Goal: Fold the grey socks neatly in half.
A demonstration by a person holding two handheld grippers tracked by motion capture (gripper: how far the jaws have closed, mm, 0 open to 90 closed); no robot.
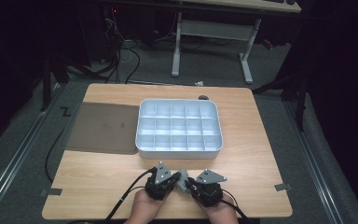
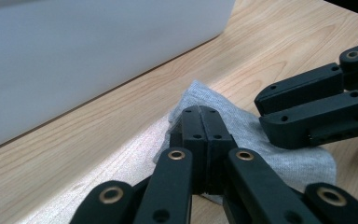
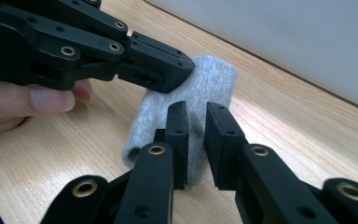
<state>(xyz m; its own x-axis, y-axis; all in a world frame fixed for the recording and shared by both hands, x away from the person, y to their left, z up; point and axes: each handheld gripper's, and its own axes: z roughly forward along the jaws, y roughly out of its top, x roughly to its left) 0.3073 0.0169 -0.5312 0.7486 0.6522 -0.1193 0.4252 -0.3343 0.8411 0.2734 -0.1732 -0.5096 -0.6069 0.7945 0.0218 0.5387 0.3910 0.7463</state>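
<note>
In the high view, a person's two hands are holding the grippers at the near edge of a wooden table [image 1: 98, 182]. The left gripper [image 1: 173, 179] and the right gripper [image 1: 191, 182] are pointing toward each other, and a small grey sock [image 1: 183, 181] is lying on the table between them, touched by both. Just beyond them a white tray [image 1: 179, 150] with many compartments is sitting mid-table, and a dark mat [image 1: 103, 127] is lying flat against the tray's left side.

In the left gripper view, the left gripper [image 2: 200, 114] is resting with its jaws pressed together, with no gap showing between them; its tips are lying on the sock [image 2: 303, 163], and whether any fabric is caught between them cannot be told. The right gripper [image 2: 268, 116] is coming in from the right, its tips touching the sock's far side. The tray's white wall [image 2: 74, 56] is rising just behind, close to the sock but apart from it.

In the right gripper view, the right gripper [image 3: 196, 114] is standing with its jaws slightly spread, a narrow gap showing between them, and they are poised over the rolled sock [image 3: 209, 79] without pinching it. The left gripper [image 3: 186, 70] is reaching in from the left, its tip lying on the upper side of the sock, with fingers [image 3: 46, 100] showing beneath it.
</note>
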